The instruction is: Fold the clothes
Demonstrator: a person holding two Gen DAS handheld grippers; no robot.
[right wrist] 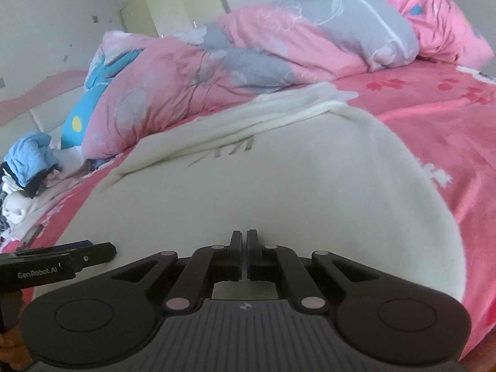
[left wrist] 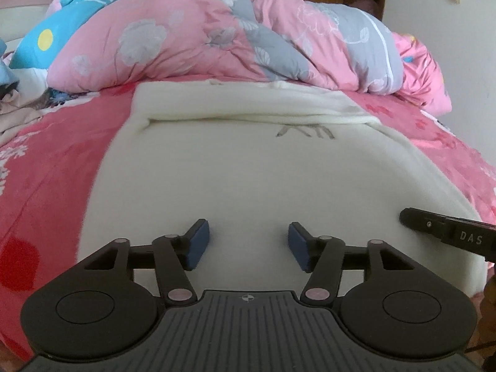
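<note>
One cream garment (left wrist: 248, 170) lies spread on the bed (left wrist: 46, 170), directly ahead of and under both tools. Its far part is folded over into a long ridge, and a faint grey mark shows just short of that fold. There is one such garment laid out.

The left tool (left wrist: 248, 245) hovers over the garment's near part with its two blue pads (left wrist: 198, 241) standing apart and nothing between them; whether they touch the cloth cannot be told. The right tool (right wrist: 244, 255) has its two fingers together, showing only a thin slit, with no cloth visibly caught in them. Each tool shows at the edge of the other's view, so the two are side by side over the near edge.

Beyond the garment, one bunched pink and grey quilt (left wrist: 217, 37) runs across the bed. Left of it lies one blue pillow (left wrist: 52, 37) with a yellow dot. Far left of the tools sits one heap of mixed clothes (right wrist: 24, 167). One pale cabinet (right wrist: 173, 6) stands against the wall behind.
</note>
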